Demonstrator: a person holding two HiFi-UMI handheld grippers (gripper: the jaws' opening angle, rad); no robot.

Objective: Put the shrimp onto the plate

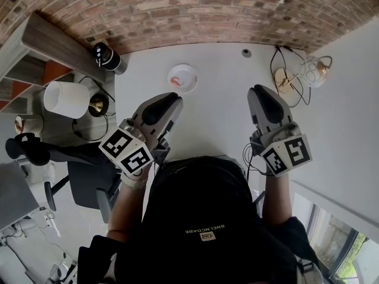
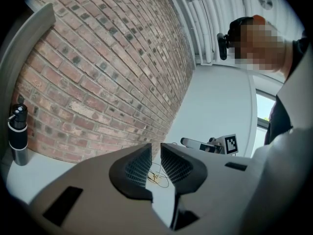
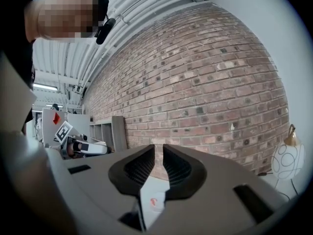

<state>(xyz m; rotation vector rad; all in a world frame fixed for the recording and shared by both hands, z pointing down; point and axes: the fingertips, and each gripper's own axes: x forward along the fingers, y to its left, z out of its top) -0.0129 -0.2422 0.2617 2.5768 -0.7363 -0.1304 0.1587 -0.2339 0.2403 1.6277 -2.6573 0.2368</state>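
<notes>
A small white plate (image 1: 190,71) sits on the white table (image 1: 219,99) towards the brick wall, with an orange shrimp (image 1: 177,80) lying on it. Both grippers are held low, close to the person's body and short of the plate. My left gripper (image 1: 174,102) points up at the plate from its near left; its jaws stand almost together with nothing between them. My right gripper (image 1: 259,90) is off to the plate's right, also shut and empty. In the right gripper view the shrimp (image 3: 153,201) shows as an orange spot below the gap of my right gripper (image 3: 159,146).
A black bottle (image 1: 108,57) stands at the table's far left corner. A white lampshade (image 1: 66,99) is left of the table. A wire lamp with looped cable (image 1: 296,76) lies at the far right. A small grey disc (image 1: 246,52) sits by the wall.
</notes>
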